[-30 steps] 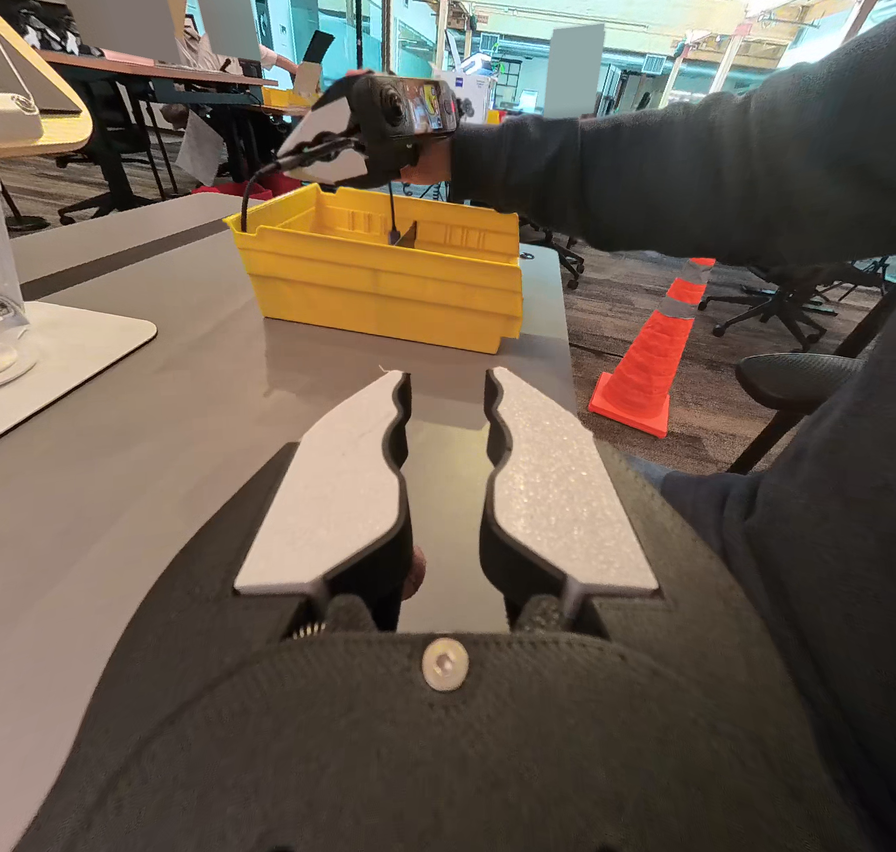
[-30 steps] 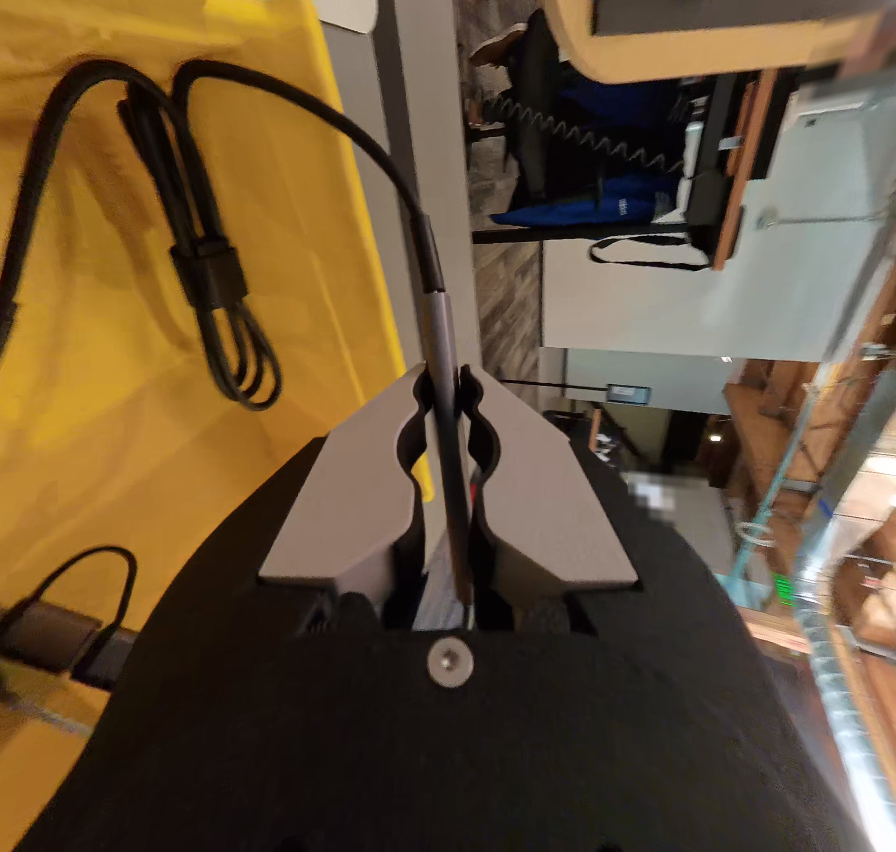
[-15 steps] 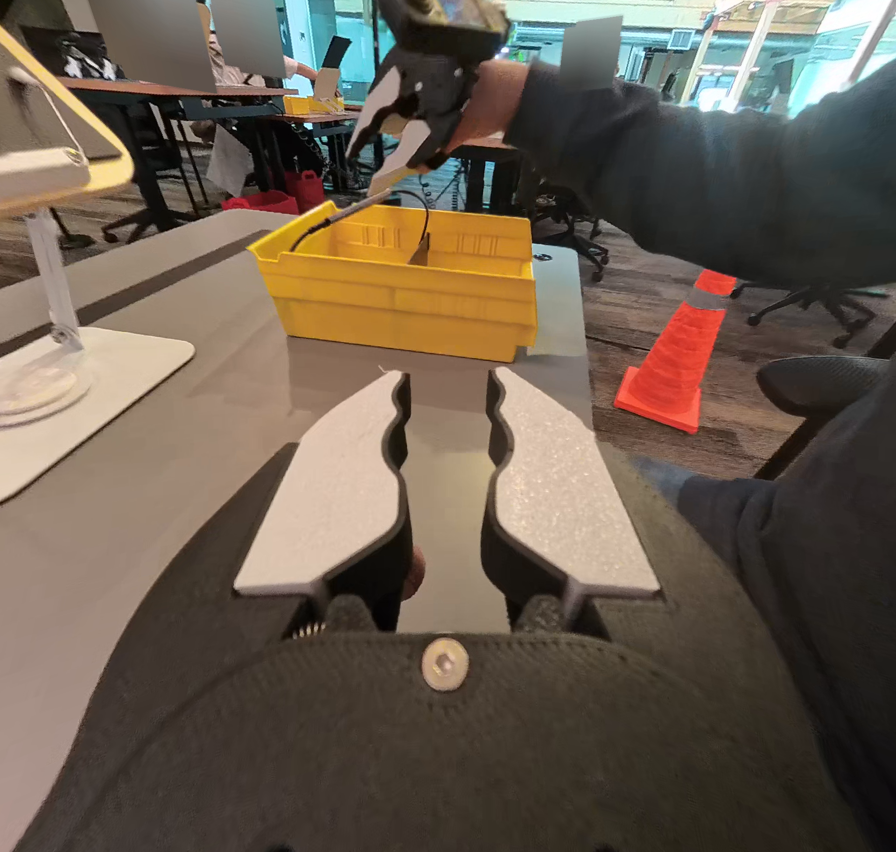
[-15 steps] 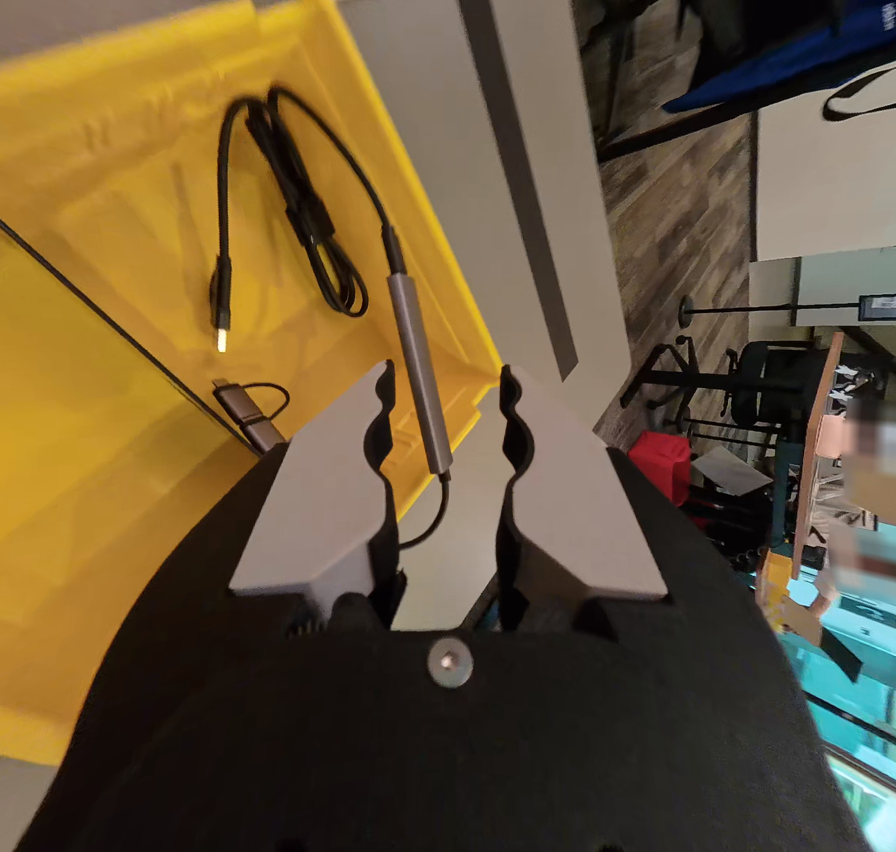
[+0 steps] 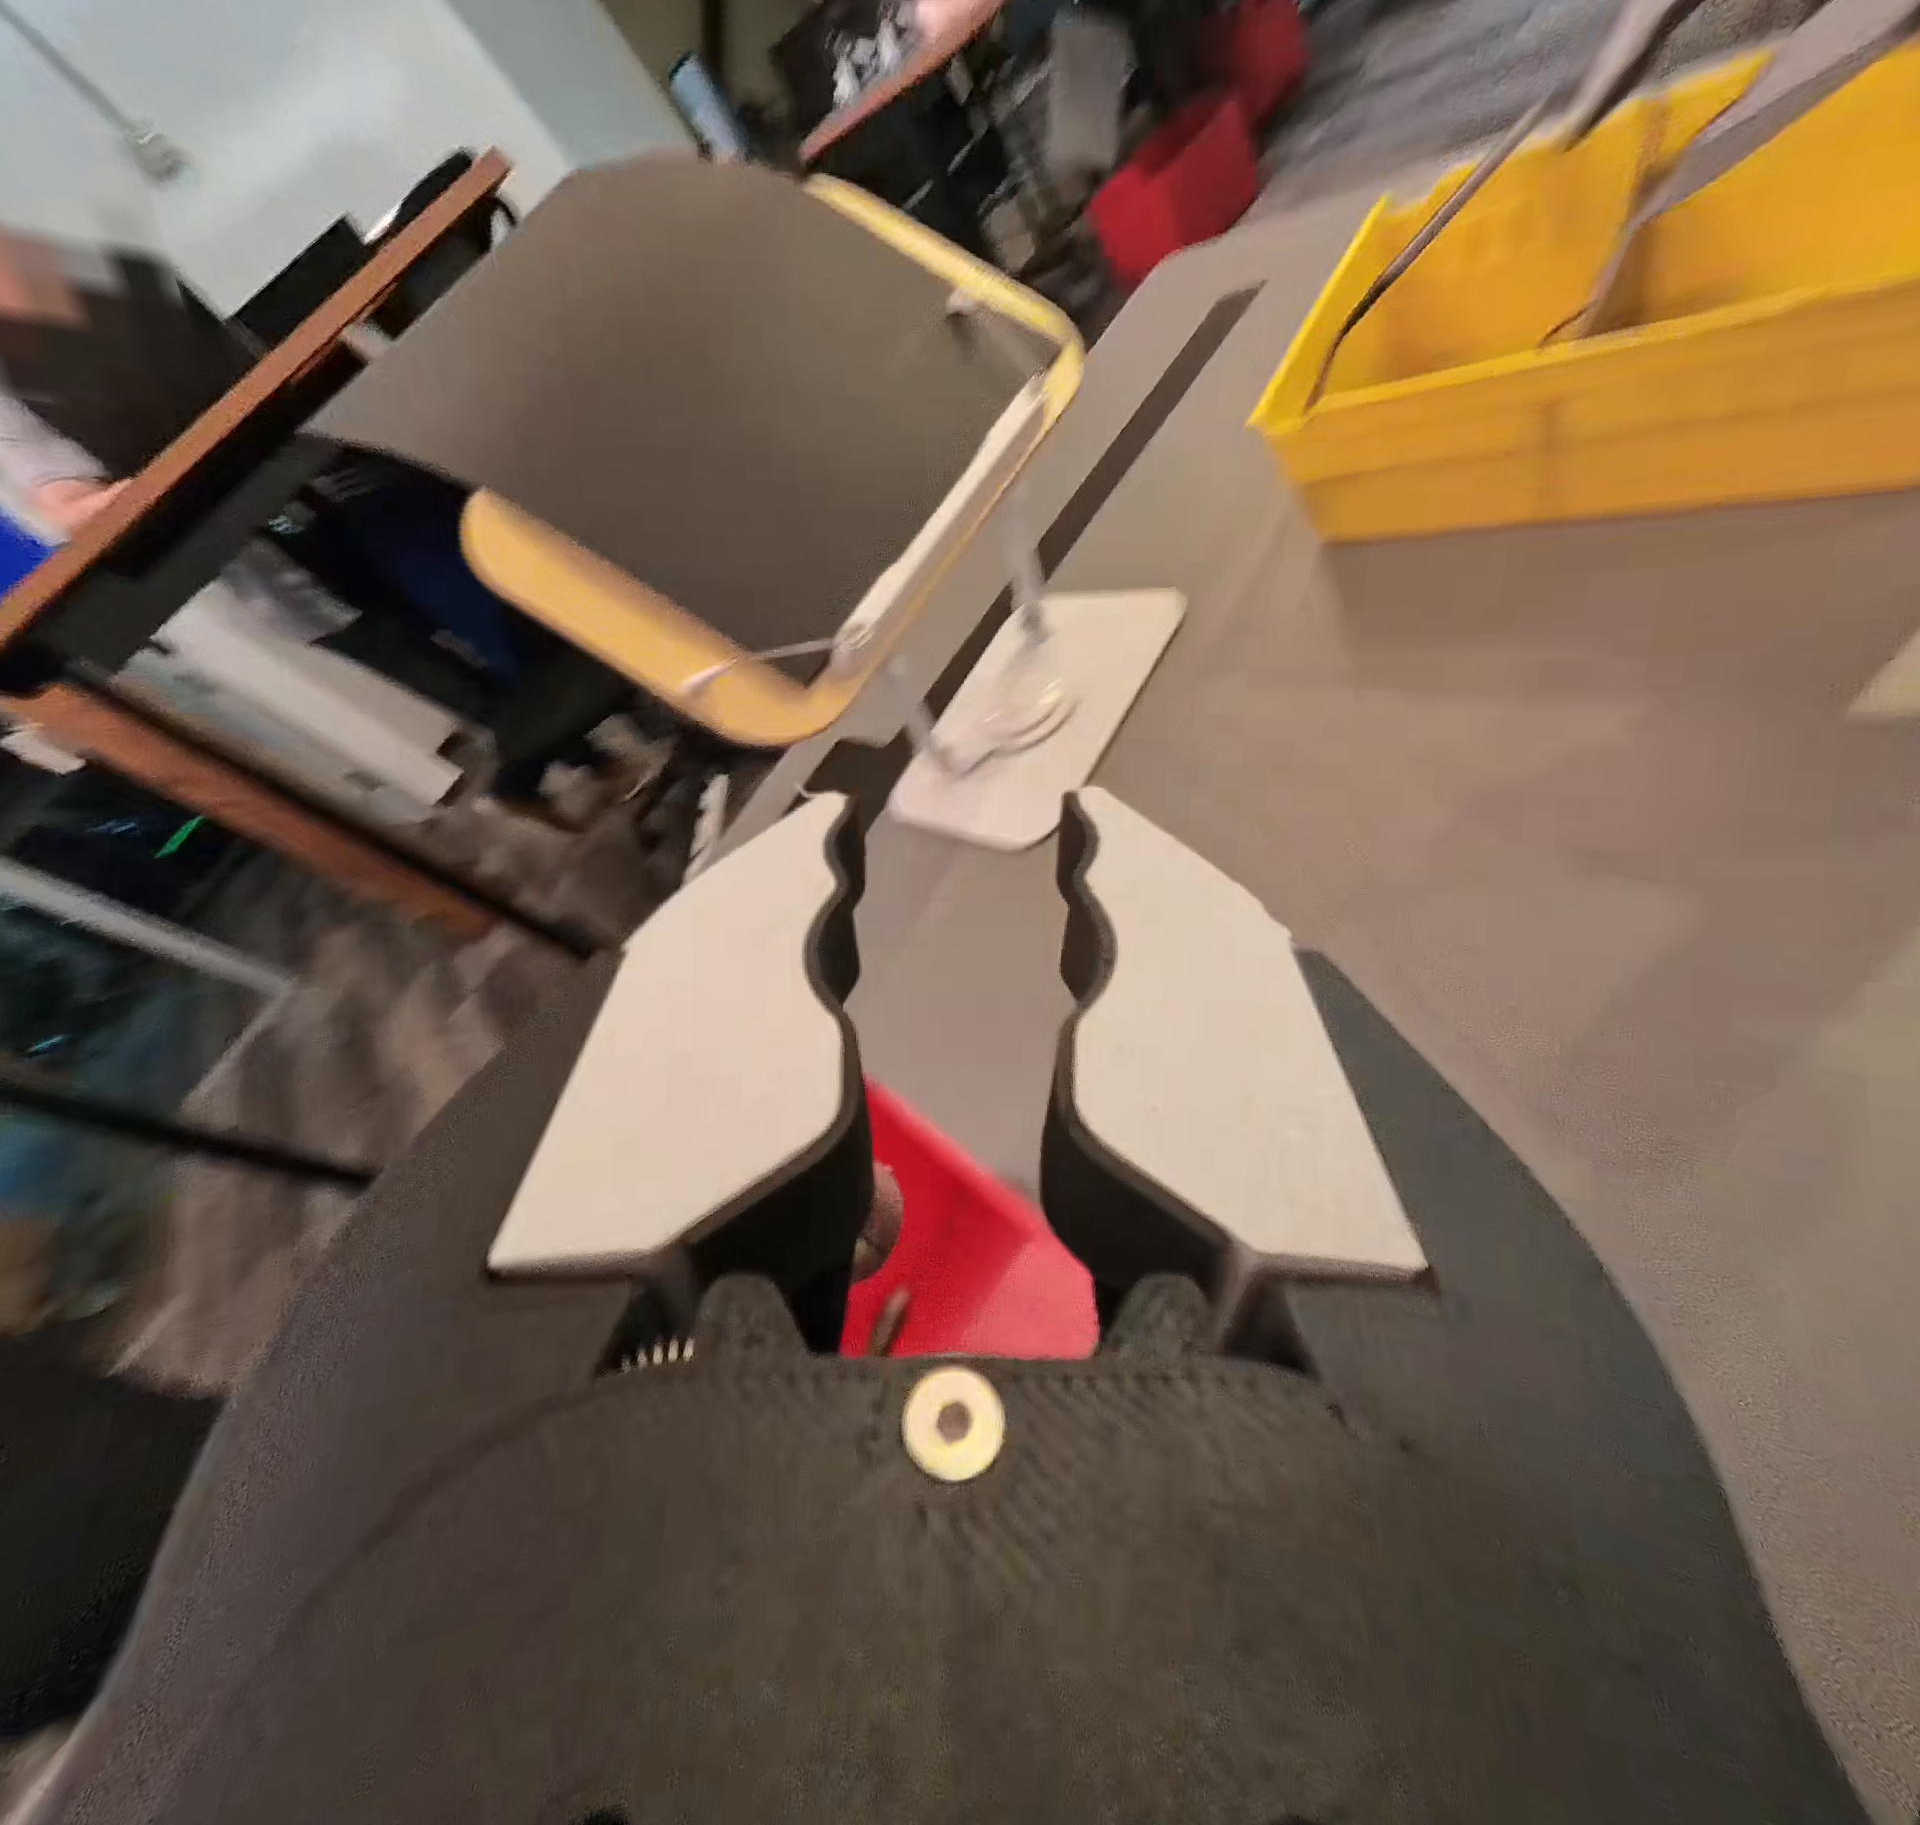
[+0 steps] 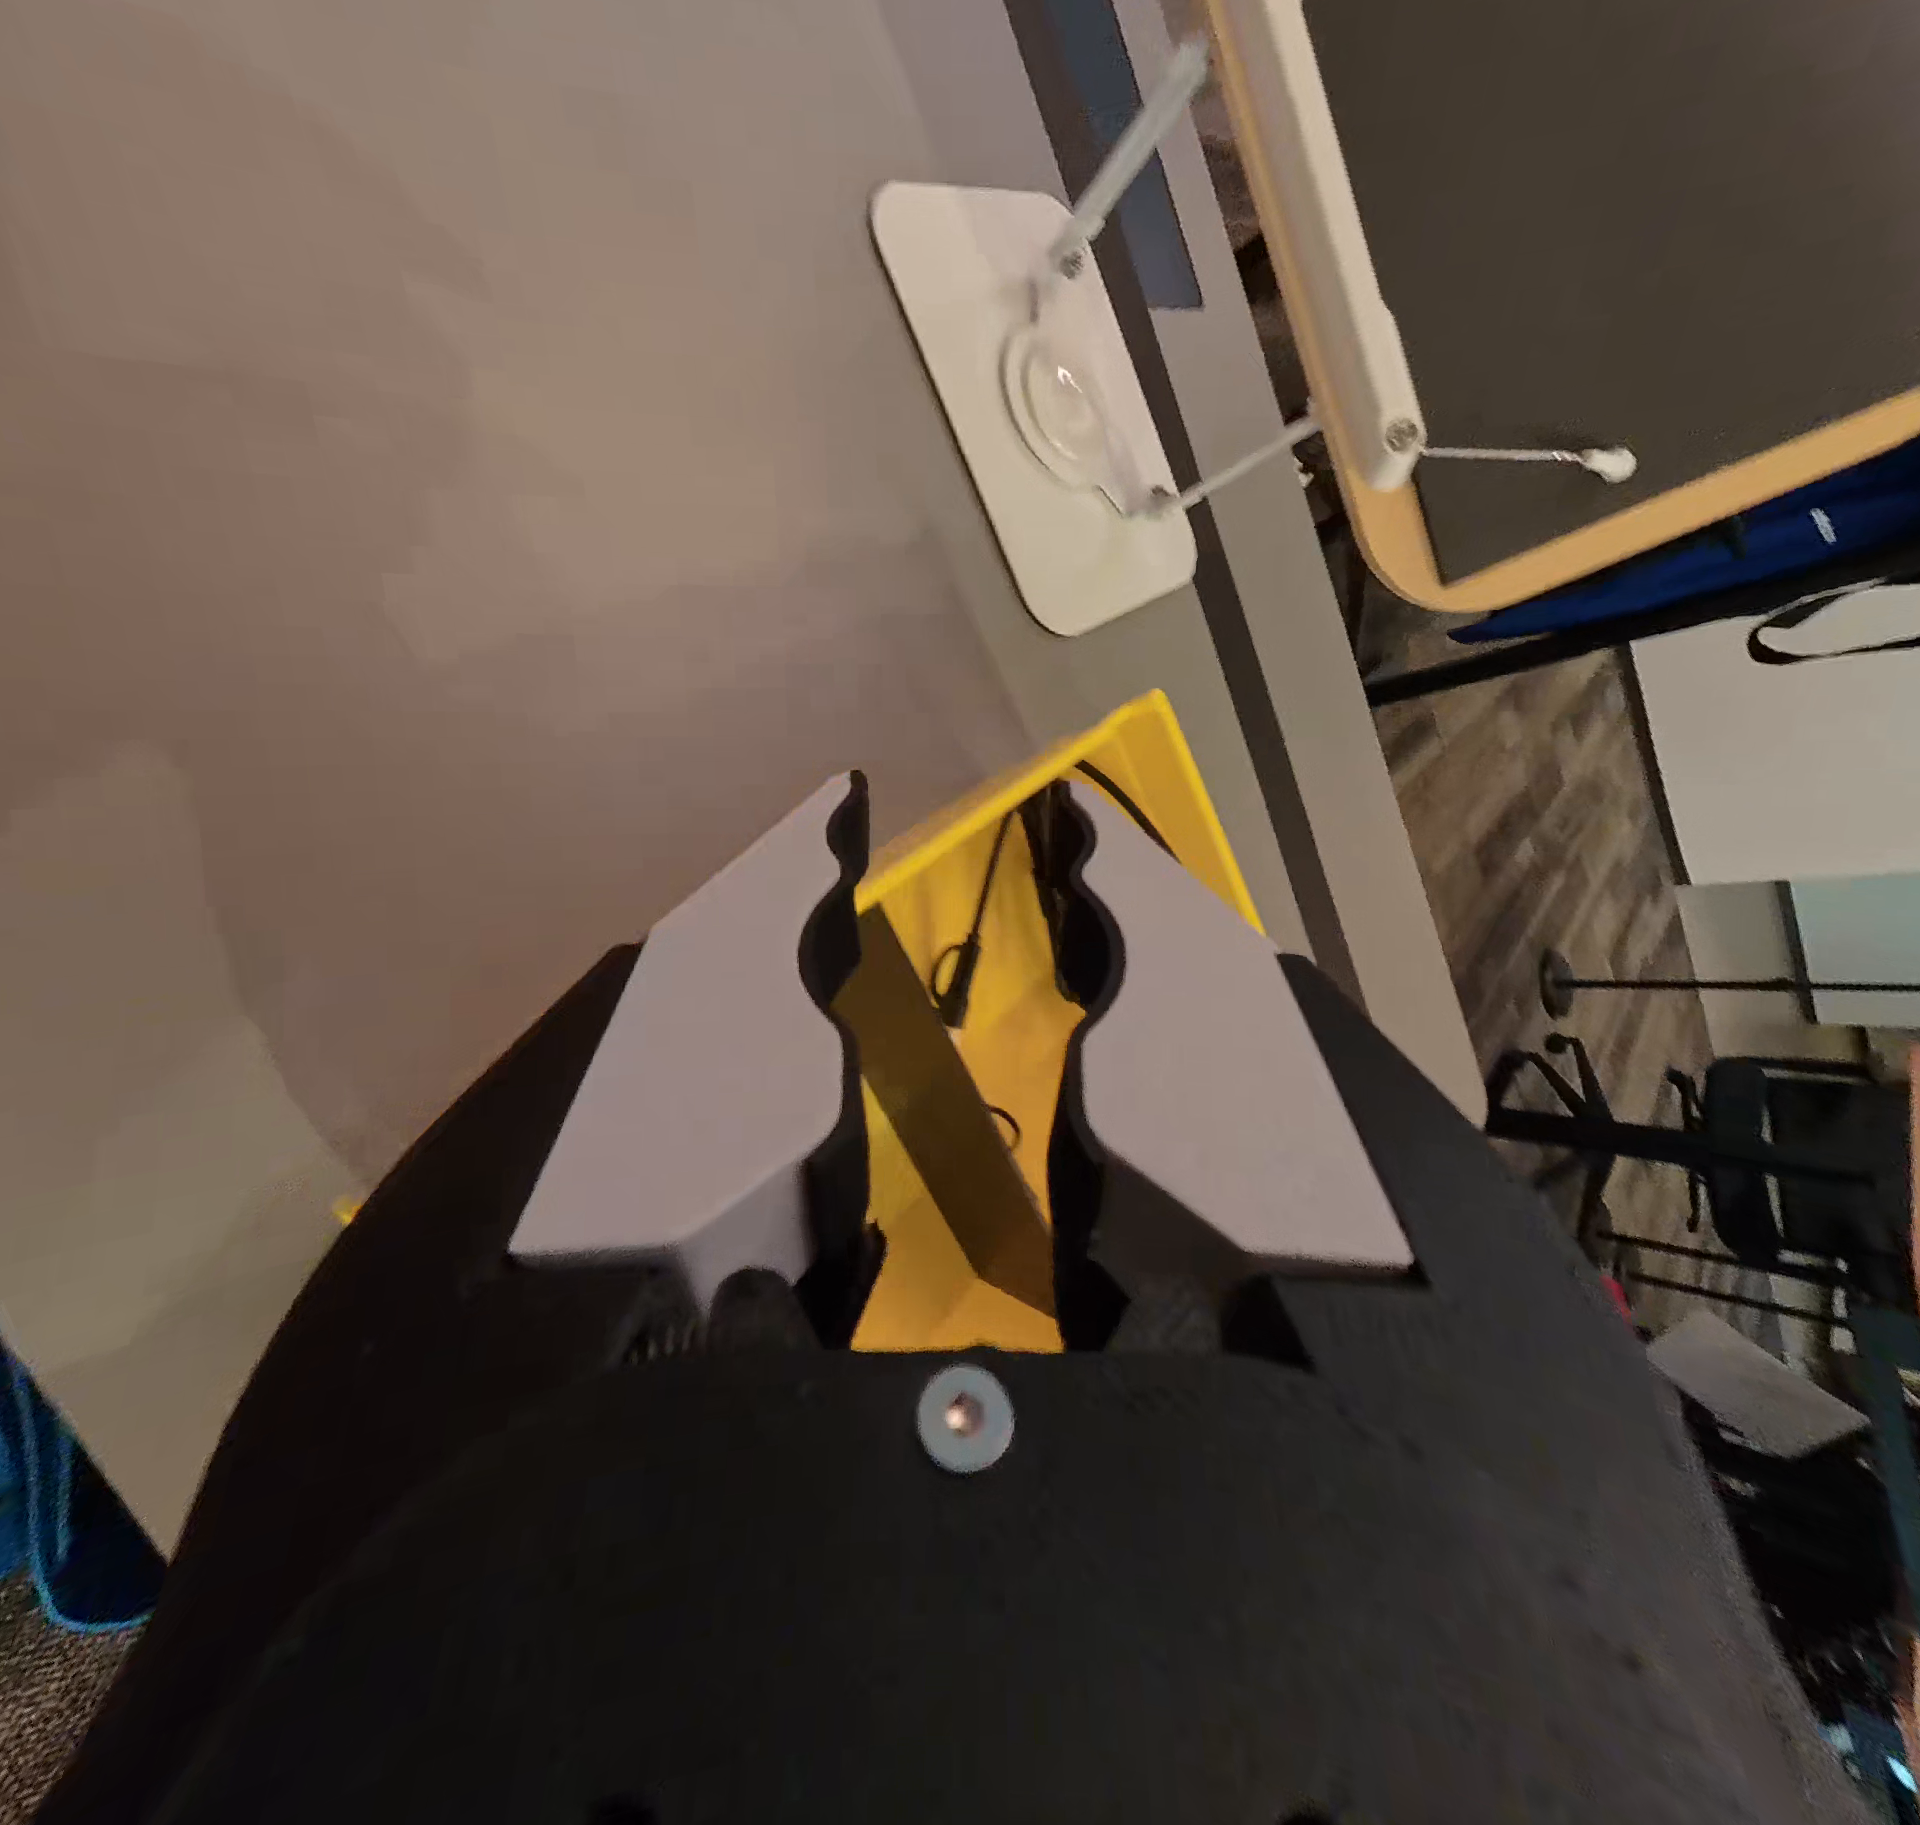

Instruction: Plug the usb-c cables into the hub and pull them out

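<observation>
My left gripper (image 5: pixel 961 819) is open and empty above the grey table (image 5: pixel 1507 944); its view is tilted and blurred. The yellow bin (image 5: pixel 1610 425) stands at the upper right there. A thin grey bar with a dark cable (image 5: pixel 1449 227), which looks like the hub, leans over the bin's far rim. My right gripper (image 6: pixel 961 804) is open and empty, raised above the bin (image 6: pixel 1184 788). Between its fingers I see black USB-C cables (image 6: pixel 971 949) lying inside the bin beside a translucent divider (image 6: pixel 935 1100).
A dark board with a wooden rim (image 5: pixel 727 404) stands on a white base (image 5: pixel 1039 715) on the table's left, also in the right wrist view (image 6: pixel 1039 404). A red object (image 5: pixel 966 1245) shows under my left gripper. Desks and office chairs (image 6: pixel 1766 1152) stand beyond the table edge. The gap from one gripper's tips to the other's is roughly 35 cm.
My right gripper opened and let go of the hub, then drew back and up from the bin. My left gripper swung left and tilted, still open.
</observation>
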`<state>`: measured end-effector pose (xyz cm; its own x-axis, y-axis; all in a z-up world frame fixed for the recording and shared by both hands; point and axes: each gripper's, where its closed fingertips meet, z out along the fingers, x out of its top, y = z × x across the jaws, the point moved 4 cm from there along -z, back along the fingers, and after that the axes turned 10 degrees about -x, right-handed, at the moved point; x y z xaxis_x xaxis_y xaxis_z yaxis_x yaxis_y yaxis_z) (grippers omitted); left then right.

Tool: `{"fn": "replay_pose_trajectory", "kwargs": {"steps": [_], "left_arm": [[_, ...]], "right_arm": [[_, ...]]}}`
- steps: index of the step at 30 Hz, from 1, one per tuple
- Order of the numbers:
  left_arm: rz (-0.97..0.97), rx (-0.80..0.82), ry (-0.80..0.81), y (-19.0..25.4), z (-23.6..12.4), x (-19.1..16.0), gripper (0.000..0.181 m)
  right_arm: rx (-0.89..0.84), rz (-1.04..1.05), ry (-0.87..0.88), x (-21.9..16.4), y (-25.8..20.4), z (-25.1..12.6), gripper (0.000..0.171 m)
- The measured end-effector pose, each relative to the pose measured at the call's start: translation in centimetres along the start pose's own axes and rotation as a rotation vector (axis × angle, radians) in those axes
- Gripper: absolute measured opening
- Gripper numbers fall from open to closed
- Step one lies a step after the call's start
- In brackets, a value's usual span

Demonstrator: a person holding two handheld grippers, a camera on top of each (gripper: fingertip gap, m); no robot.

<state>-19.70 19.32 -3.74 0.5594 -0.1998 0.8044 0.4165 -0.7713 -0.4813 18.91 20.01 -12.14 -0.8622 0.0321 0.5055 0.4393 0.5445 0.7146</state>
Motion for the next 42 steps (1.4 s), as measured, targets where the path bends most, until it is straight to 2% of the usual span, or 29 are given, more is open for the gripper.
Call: {"fn": "replay_pose_trajectory", "kwargs": {"steps": [4, 9, 12, 18, 23, 27, 33, 37, 39, 42], "left_arm": [[0.048, 0.088, -0.252, -4.0, -2.8, -3.2, 0.038], [0.009, 0.056, -0.467, -6.1, -3.9, -9.1, 0.039], [-0.075, 0.002, -0.559, -6.3, -2.6, -13.7, 0.037], [-0.147, -0.162, -0.870, -5.8, 1.7, -23.9, 0.038], [-0.178, -0.250, -1.039, -6.1, 3.8, -29.2, 0.034], [-0.201, -0.268, -1.137, -6.4, 4.6, -31.6, 0.031], [-0.187, -0.267, -1.093, -6.4, 4.6, -30.6, 0.027], [-0.153, -0.271, -1.181, -6.6, 4.5, -32.1, 0.025], [-0.143, -0.265, -1.216, -6.8, 4.9, -32.7, 0.012], [-0.184, -0.268, -1.214, -7.3, 5.6, -32.9, 0.003]], "right_arm": [[0.040, -0.013, 0.065, 2.1, -2.7, -0.6, 0.030], [0.080, 0.002, 0.147, 4.8, -5.3, -1.4, 0.028], [0.110, 0.009, 0.188, 6.1, -6.8, -1.4, 0.027], [0.158, -0.016, 0.191, 7.2, -9.3, -0.9, 0.027], [0.190, -0.006, 0.200, 7.7, -10.3, -1.0, 0.026], [0.199, -0.003, 0.196, 7.7, -10.6, -0.8, 0.026], [0.209, 0.021, 0.207, 7.6, -10.5, -0.5, 0.025], [0.232, 0.030, 0.211, 7.7, -10.9, 0.1, 0.025], [0.233, 0.027, 0.210, 7.8, -11.1, 0.3, 0.025], [0.241, 0.028, 0.214, 7.9, -11.4, 0.3, 0.025]]}}
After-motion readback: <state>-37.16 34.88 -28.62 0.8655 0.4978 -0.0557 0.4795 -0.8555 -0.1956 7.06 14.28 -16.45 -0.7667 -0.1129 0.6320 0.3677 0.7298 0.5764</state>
